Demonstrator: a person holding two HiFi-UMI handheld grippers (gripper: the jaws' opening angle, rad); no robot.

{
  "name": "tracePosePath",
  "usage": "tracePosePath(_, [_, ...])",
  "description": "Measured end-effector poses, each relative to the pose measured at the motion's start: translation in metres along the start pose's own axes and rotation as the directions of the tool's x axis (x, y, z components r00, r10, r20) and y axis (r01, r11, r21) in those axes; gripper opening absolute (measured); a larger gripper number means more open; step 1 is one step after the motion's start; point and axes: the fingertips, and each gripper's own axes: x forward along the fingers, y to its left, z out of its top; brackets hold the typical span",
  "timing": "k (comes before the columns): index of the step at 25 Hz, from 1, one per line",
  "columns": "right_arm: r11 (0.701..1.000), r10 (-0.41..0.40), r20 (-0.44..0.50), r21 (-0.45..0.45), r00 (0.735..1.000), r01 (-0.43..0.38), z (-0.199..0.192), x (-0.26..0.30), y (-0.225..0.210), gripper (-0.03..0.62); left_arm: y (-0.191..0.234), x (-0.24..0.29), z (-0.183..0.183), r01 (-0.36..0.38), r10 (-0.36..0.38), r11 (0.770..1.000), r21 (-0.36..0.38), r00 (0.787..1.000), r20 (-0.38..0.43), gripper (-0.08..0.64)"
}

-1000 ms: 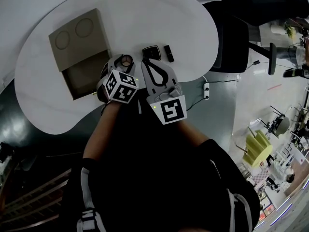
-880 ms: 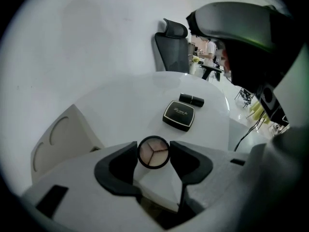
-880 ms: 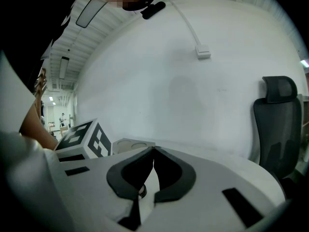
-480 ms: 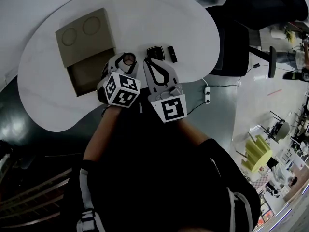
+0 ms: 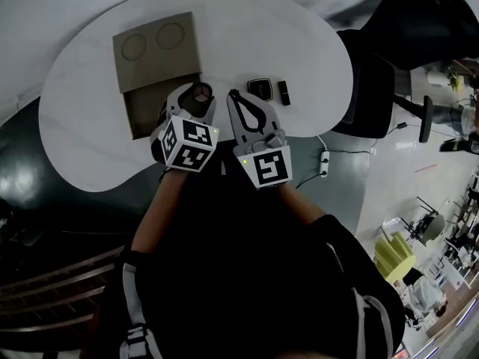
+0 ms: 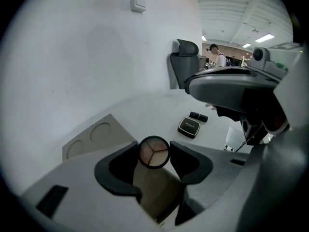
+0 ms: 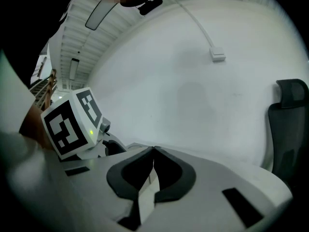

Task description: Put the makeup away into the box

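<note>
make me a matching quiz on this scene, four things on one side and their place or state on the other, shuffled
Things:
1. round pan of three beige makeup shades
2. black square compact
3. brown cardboard box
4. right tongs

Place or state:
a. shut, nothing between them
b. open, on the white table
c. gripped by the left tongs
d. lying beside a small black tube

Pairs: 1-c, 2-d, 3-b, 4-a

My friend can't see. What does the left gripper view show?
The left gripper grips a round makeup pot, the open brown box behind it. A black compact and small black tube lie farther off on the table.
</note>
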Motion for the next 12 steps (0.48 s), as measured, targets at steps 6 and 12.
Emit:
tracePosePath(6, [0.998, 0.063, 0.006, -0.022, 0.998, -0.063, 0.003, 0.02, 0.022, 0.023, 0.035, -0.018, -0.029, -0.078, 0.077, 0.994, -0.081, 0.997, -0.017, 0.213])
tracePosePath(12, [0.991, 0.125, -0.013, -0.042, 0.992, -0.125, 0.002, 0.04, 0.047, 0.023, 0.063, -0.03, -0.054, -0.134, 0.13, 0.98, -0.148, 0.991, -0.037, 0.213])
